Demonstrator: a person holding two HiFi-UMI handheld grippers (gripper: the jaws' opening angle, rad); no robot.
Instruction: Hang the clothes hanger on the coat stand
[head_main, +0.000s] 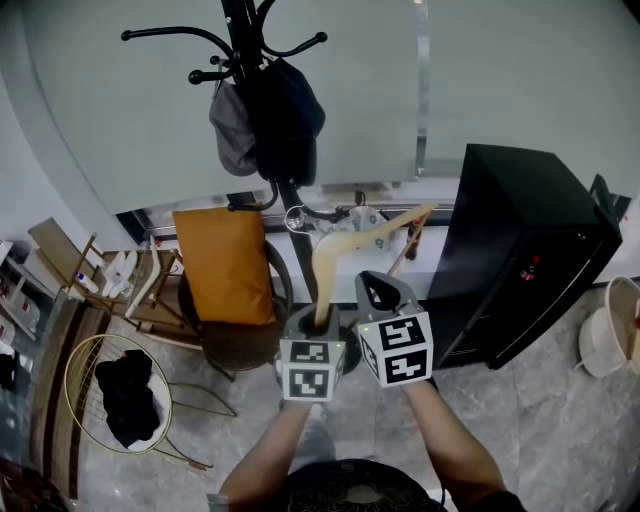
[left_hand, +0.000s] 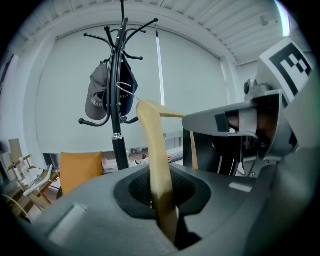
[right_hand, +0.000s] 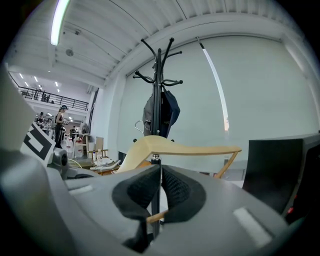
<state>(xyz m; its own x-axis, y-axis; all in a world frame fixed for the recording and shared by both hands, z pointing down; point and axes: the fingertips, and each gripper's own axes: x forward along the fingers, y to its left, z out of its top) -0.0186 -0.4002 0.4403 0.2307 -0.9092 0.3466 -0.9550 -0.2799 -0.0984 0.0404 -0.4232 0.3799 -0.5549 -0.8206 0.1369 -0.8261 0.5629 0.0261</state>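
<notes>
A pale wooden hanger (head_main: 345, 245) is held up in front of the black coat stand (head_main: 243, 40). My left gripper (head_main: 322, 322) is shut on one arm of the hanger (left_hand: 152, 145), which rises between its jaws. My right gripper (head_main: 380, 290) sits just to the right, shut on the hanger's thin lower bar (right_hand: 150, 217). The hanger's metal hook (head_main: 295, 218) lies close to the stand's pole, below its upper arms. In the right gripper view the hanger (right_hand: 170, 146) spans across in front of the coat stand (right_hand: 158, 85). A grey cap (head_main: 232, 130) and a dark bag (head_main: 285, 120) hang on the stand.
A chair with an orange cushion (head_main: 222, 265) stands at the foot of the stand. A black cabinet (head_main: 520, 250) is on the right, with a white bucket (head_main: 615, 330) beyond it. A wire basket (head_main: 125, 395) of dark clothes and a wooden rack (head_main: 110, 285) are on the left.
</notes>
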